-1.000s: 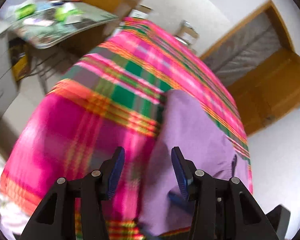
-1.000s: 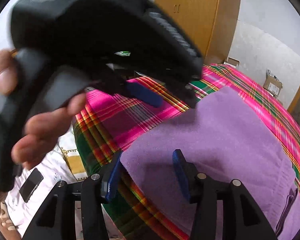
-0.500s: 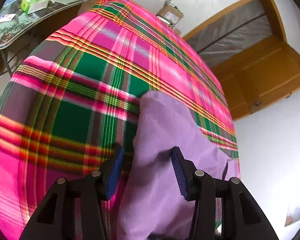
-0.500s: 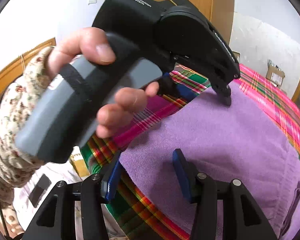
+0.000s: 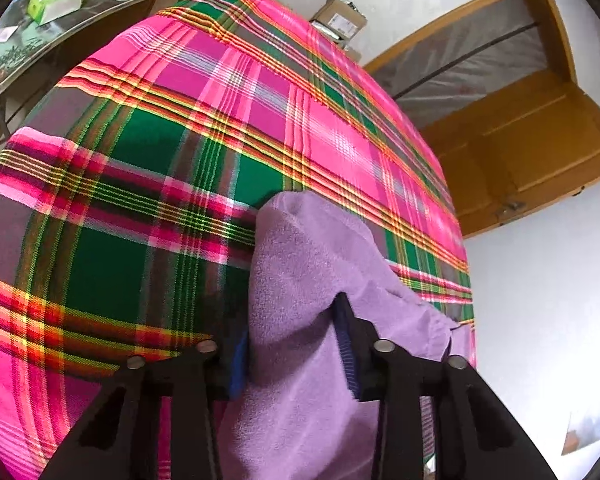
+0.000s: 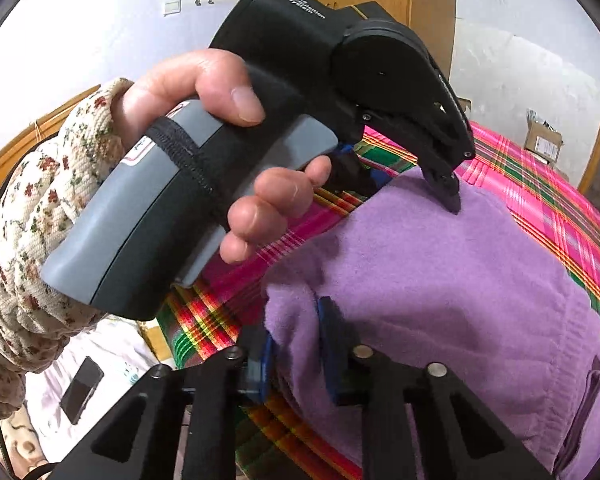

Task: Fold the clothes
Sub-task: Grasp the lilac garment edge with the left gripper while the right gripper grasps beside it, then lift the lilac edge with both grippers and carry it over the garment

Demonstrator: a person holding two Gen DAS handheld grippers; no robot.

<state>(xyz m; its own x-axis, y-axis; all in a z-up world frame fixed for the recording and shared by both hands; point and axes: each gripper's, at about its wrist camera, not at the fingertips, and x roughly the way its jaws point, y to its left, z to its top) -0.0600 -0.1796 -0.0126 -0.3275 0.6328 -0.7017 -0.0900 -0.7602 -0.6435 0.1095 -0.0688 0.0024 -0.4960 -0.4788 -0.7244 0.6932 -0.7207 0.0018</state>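
A purple fleece garment (image 6: 440,280) lies on a bed covered by a pink and green plaid blanket (image 5: 204,148). In the left wrist view the garment's edge (image 5: 300,264) runs between my left gripper's (image 5: 292,352) blue-padded fingers, which straddle a raised fold of it. In the right wrist view my right gripper (image 6: 296,356) has closed on the garment's near corner. The left gripper (image 6: 444,188) also shows there, held in a hand, its tip pressed on the far edge of the garment.
A glass-topped side table (image 5: 72,12) with a tissue pack stands left of the bed. Cardboard boxes (image 5: 340,20) sit beyond the bed. A wooden door (image 5: 540,140) is at the right. A phone (image 6: 82,388) lies on white bedding at lower left.
Both grippers have come down onto the purple garment and narrowed their fingers around its edge. The right gripper, open before, now pinches the near corner.
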